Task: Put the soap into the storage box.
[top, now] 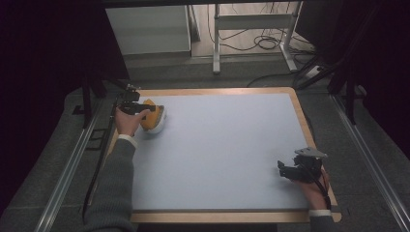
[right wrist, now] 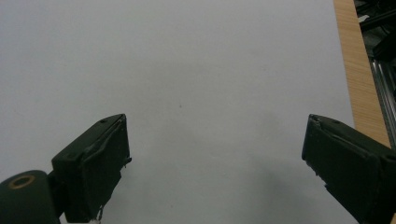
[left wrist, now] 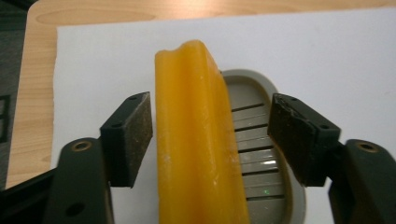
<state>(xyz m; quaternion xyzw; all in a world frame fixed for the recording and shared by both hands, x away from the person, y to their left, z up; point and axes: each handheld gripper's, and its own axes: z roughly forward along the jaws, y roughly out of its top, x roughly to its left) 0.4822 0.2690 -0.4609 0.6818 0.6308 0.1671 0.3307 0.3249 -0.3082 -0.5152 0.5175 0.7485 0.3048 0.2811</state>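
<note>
Two grippers are at work over a pale blue mat [top: 222, 154] laid on a wooden table [top: 300, 108]; they sit well apart, one at the far left corner, the other near the right edge. The left gripper [left wrist: 210, 135] has its jaws spread around an orange bar of soap [left wrist: 198, 144], one pad at each side of the bar with a gap showing on both, so it grips nothing; the left pad [left wrist: 128, 137] stands just beside the bar, the right pad [left wrist: 299, 137] a little farther off. The soap stands on edge in a grey slotted soap dish [left wrist: 254, 140], leaning along the dish's left side, its upper end reaching past the dish's far rim; whether its lower end rests on the slats is hard to tell, since the bar hides that part. In the high view the soap [top: 149, 115] and the dish [top: 158, 124] lie near the mat's far left corner, with the person's left hand [top: 128, 122] just behind them. The right gripper [right wrist: 215, 158] hangs over bare mat with its jaws wide apart and nothing between them; the table's wooden edge [right wrist: 359, 70] runs along its right.
</note>
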